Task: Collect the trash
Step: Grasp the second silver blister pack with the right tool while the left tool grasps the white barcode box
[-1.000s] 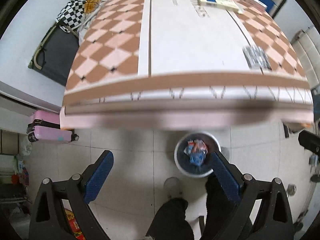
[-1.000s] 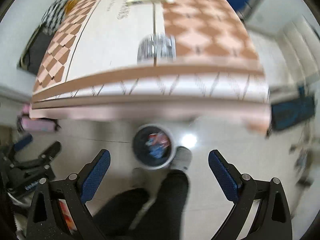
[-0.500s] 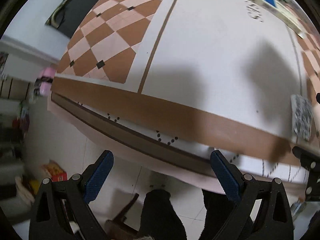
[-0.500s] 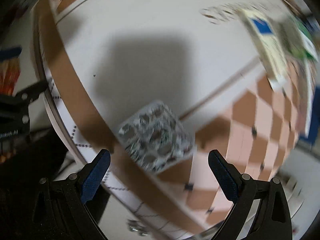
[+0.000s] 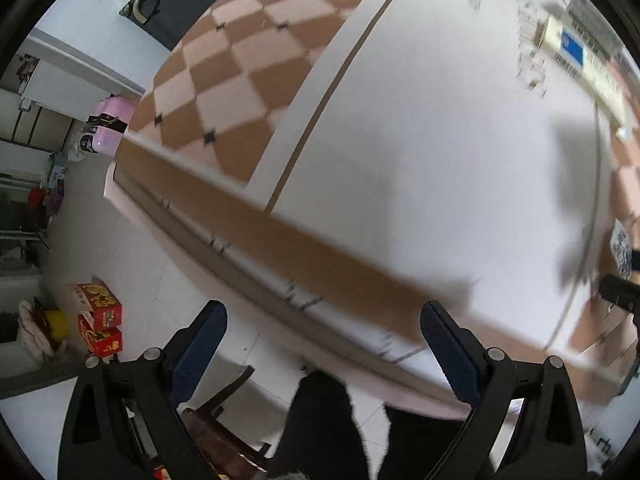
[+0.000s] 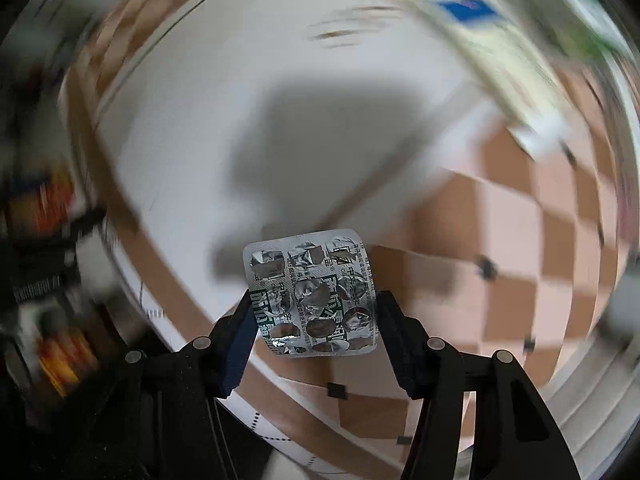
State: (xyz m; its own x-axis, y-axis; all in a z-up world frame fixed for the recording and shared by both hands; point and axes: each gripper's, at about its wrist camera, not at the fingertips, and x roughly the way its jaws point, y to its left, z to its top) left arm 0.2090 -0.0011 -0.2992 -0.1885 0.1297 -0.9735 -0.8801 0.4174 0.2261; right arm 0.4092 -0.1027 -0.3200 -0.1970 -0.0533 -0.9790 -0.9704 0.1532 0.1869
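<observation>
Left wrist view: the left gripper [image 5: 322,344] hangs over the near edge of the table [image 5: 420,128], jaws spread wide, nothing between them. Below that edge a person's dark trouser leg [image 5: 320,420] stands on the floor, with red boxes [image 5: 100,320] and a pink suitcase [image 5: 110,118] off the table's left side. Far right on the table, a sliver of the blister pack [image 5: 621,250] shows beside the right gripper's black tip.

Right wrist view: the right gripper [image 6: 314,320] is closing, and the silver blister pack [image 6: 314,300] sits between its fingers [image 6: 240,336], both pads already at its edges. It lies near the table's [image 6: 248,92] front edge, on the checkered border. A blurred blue-marked box [image 6: 468,12] lies farther back on the table.
</observation>
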